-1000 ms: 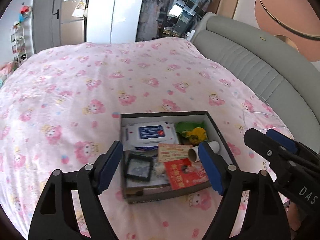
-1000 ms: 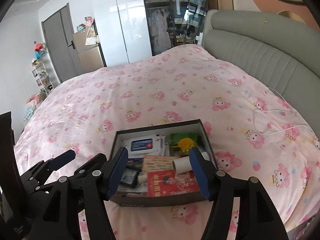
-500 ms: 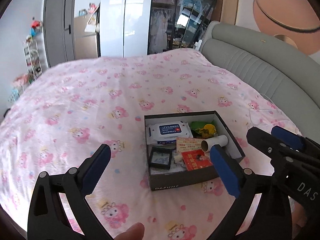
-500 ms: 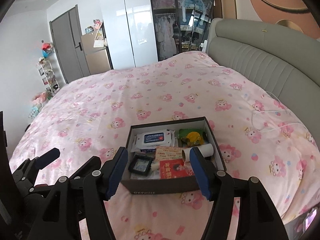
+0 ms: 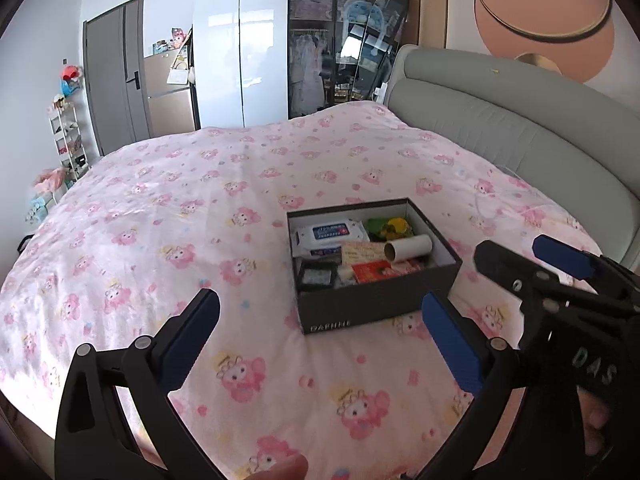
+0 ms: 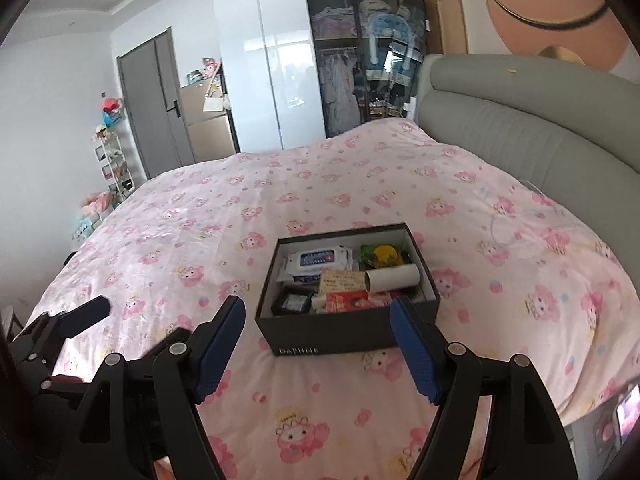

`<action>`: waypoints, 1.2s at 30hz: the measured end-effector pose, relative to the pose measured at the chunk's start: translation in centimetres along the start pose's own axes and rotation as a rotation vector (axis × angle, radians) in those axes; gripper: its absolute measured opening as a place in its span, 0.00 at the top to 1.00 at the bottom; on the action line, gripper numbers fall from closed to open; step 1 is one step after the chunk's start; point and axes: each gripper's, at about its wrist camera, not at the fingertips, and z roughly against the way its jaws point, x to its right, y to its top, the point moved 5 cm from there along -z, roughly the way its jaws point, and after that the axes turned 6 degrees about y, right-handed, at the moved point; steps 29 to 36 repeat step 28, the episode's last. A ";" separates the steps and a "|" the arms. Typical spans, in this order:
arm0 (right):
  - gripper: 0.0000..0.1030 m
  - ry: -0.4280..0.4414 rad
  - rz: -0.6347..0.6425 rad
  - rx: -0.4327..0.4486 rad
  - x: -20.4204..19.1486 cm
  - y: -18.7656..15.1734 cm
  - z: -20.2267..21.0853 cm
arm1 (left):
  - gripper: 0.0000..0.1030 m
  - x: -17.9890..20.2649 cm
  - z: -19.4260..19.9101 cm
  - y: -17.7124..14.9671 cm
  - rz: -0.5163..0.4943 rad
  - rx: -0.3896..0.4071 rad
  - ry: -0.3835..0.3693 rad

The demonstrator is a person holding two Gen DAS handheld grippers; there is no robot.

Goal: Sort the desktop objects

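Observation:
A dark open box point(image 5: 372, 304) point(image 6: 340, 334) sits on the pink bed cover. Inside lie a wet-wipes pack point(image 5: 328, 234) point(image 6: 316, 260), a green and yellow item point(image 5: 390, 227) point(image 6: 380, 255), a cardboard tube point(image 5: 408, 247) point(image 6: 394, 276), a tan card point(image 5: 360, 254), a red booklet point(image 5: 384, 270) point(image 6: 356, 300) and a small black case point(image 5: 318, 275) point(image 6: 294, 302). My left gripper point(image 5: 320, 332) is open and empty, held back from the box. My right gripper point(image 6: 320, 344) is open and empty, just before the box's near wall. It also shows in the left wrist view point(image 5: 540, 264).
The grey padded headboard point(image 5: 500, 128) point(image 6: 520, 140) runs along the right. A white cable point(image 6: 516, 224) lies on the cover near it. Wardrobes, a door and a shelf rack stand beyond the far edge of the bed.
Both grippers have pulled back and up from the box, which now looks smaller and farther. Both stay open and empty.

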 end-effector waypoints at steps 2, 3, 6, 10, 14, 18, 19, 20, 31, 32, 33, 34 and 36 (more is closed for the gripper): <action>0.29 -0.012 -0.016 0.001 0.5 -0.9 0.5 | 0.01 0.0 0.7 -1.0 0.001 -0.005 -0.009; 0.29 -0.015 -0.018 0.000 0.7 -1.3 0.7 | 0.01 0.0 0.9 -1.5 0.000 -0.011 -0.012; 0.29 -0.014 -0.020 -0.003 0.9 -2.6 1.5 | 0.01 0.0 1.4 -2.9 -0.006 -0.028 -0.007; 0.29 -0.033 0.000 0.000 0.8 -4.5 2.6 | 0.01 0.3 1.8 -4.3 0.000 -0.045 -0.013; 0.29 -0.049 -0.005 -0.002 1.3 -5.2 3.6 | 0.01 0.8 2.3 -5.3 0.011 -0.053 -0.029; 0.29 -0.071 0.004 0.019 1.6 -5.0 4.6 | 0.01 1.4 3.0 -5.6 0.016 -0.041 -0.043; 0.29 -0.077 0.003 0.023 1.8 -4.9 4.8 | 0.01 1.4 3.2 -5.6 0.014 -0.038 -0.044; 0.29 -0.081 0.002 0.023 1.9 -4.9 4.8 | 0.01 1.5 3.3 -5.6 0.011 -0.036 -0.045; 0.29 -0.079 0.005 0.002 2.1 -5.7 4.6 | 0.01 0.4 3.8 -5.7 0.043 -0.030 -0.029; 0.29 -0.079 0.005 0.002 2.1 -5.7 4.6 | 0.01 0.4 3.8 -5.7 0.043 -0.030 -0.029; 0.29 -0.079 0.005 0.002 2.1 -5.7 4.6 | 0.01 0.4 3.8 -5.7 0.043 -0.030 -0.029; 0.29 -0.079 0.005 0.002 2.1 -5.7 4.6 | 0.01 0.4 3.8 -5.7 0.043 -0.030 -0.029; 0.29 -0.079 0.005 0.002 2.1 -5.7 4.6 | 0.01 0.4 3.8 -5.7 0.043 -0.030 -0.029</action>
